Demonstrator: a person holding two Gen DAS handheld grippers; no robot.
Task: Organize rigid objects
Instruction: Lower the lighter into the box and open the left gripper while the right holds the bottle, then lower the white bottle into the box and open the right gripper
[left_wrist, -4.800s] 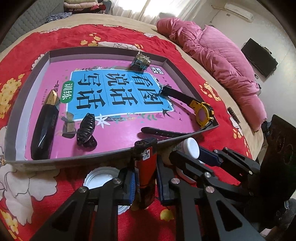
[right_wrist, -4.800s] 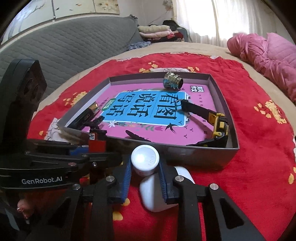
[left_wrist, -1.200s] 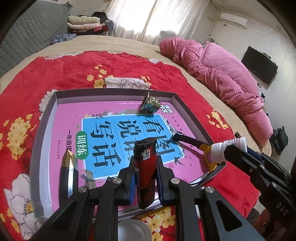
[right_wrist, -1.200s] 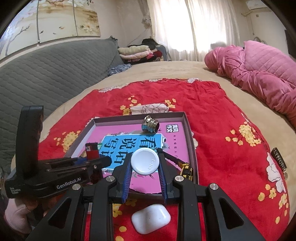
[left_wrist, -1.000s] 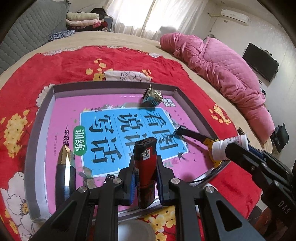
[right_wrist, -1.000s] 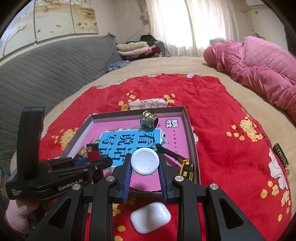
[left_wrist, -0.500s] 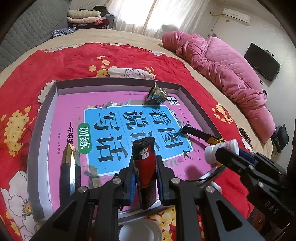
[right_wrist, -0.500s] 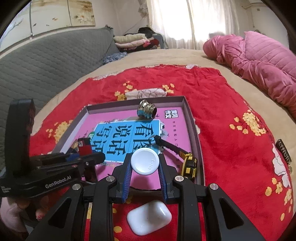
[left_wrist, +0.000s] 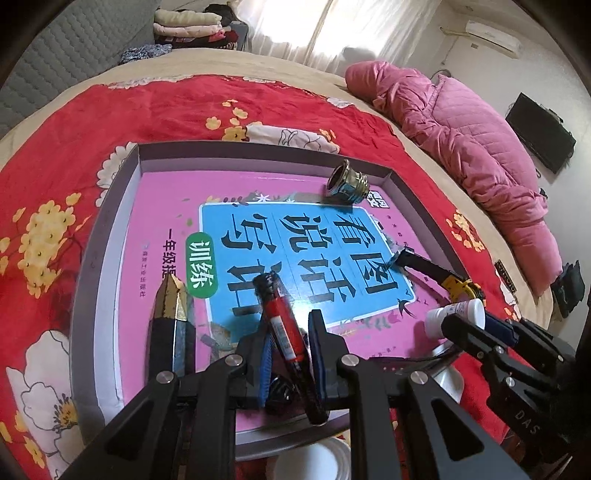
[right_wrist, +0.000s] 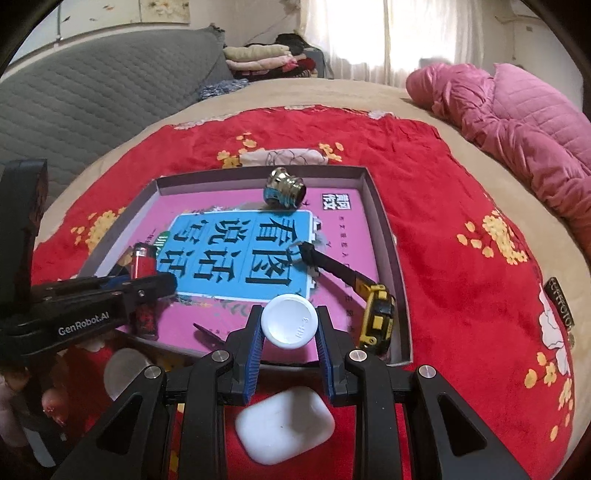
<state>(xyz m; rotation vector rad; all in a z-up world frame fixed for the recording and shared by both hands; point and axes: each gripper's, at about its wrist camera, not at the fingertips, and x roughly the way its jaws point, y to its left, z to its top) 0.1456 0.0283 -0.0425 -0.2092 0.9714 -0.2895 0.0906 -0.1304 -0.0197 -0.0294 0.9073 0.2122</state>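
My left gripper (left_wrist: 291, 354) pinches a red lighter (left_wrist: 284, 325) between its blue pads. The lighter is tilted, its black top leaning to the left, and it hangs over the near part of the grey tray (left_wrist: 110, 206), above the pink book cover that lines the tray's floor. My right gripper (right_wrist: 290, 354) is closed around a small white bottle (right_wrist: 289, 320); I see its round cap from above, held between the two pads, over the near edge of the tray close to the near right corner.

Inside the tray, a metal fitting (left_wrist: 347, 182) lies on its side near the far edge. A yellow tape measure (right_wrist: 376, 314) with a black strap lies along the right edge. A black and gold faceted thing (left_wrist: 171, 325) lies near the left edge, pointing to the far side.

The tray stands on a red blanket with flowers (right_wrist: 443, 192). On the blanket, just before the tray's near edge, lies a white earbud case (right_wrist: 284, 428), under my right gripper. A white round lid (left_wrist: 314, 461) lies there too, partly hidden under my left gripper.
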